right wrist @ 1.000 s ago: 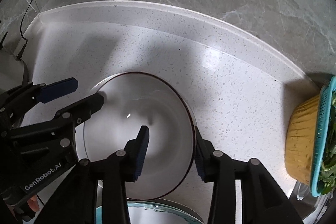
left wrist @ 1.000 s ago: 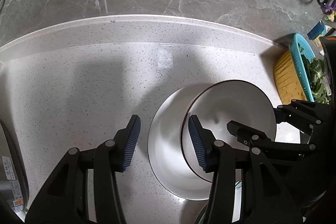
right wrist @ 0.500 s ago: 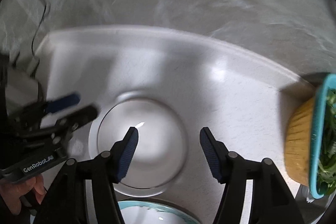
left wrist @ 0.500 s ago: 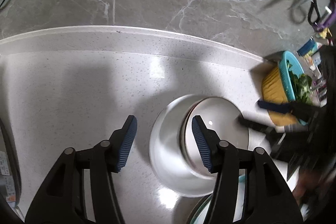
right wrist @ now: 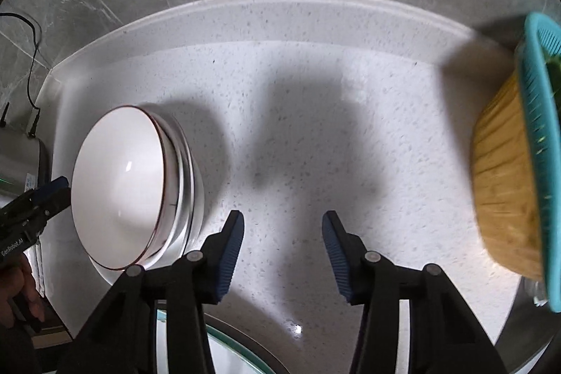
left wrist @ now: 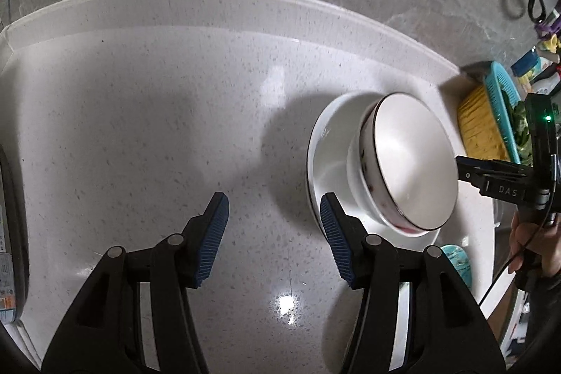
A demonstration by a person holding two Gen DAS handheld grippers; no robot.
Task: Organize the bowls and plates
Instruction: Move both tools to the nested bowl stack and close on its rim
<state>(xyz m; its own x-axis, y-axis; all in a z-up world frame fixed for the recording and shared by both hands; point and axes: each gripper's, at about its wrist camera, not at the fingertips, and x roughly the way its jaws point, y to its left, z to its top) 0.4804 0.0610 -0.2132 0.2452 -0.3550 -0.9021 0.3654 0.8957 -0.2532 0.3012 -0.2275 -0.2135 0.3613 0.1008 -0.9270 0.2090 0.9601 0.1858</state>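
Observation:
A white bowl with a dark rim [left wrist: 410, 163] rests in a wider white dish [left wrist: 329, 156] on the speckled counter; in the right wrist view the same bowl [right wrist: 119, 184] tops a small stack at the left. My left gripper [left wrist: 275, 233] is open over bare counter just left of the dish, with nothing between its fingers. Well to the right of the stack, my right gripper [right wrist: 282, 240] also stands over bare counter; its jaws are closing on nothing. Each gripper shows at the edge of the other's view, held by a hand.
A yellow basin holding a teal colander of greens [right wrist: 505, 191] stands at the right. A teal-rimmed plate [right wrist: 238, 349] lies at the near edge under the grippers. A grey appliance [right wrist: 21, 160] sits at the far left. A marble wall backs the counter [right wrist: 298, 114].
The right gripper has let go of the bowl's rim and moved off to the right. The left gripper has slid left, away from the dish. The bowl now sits in the stack.

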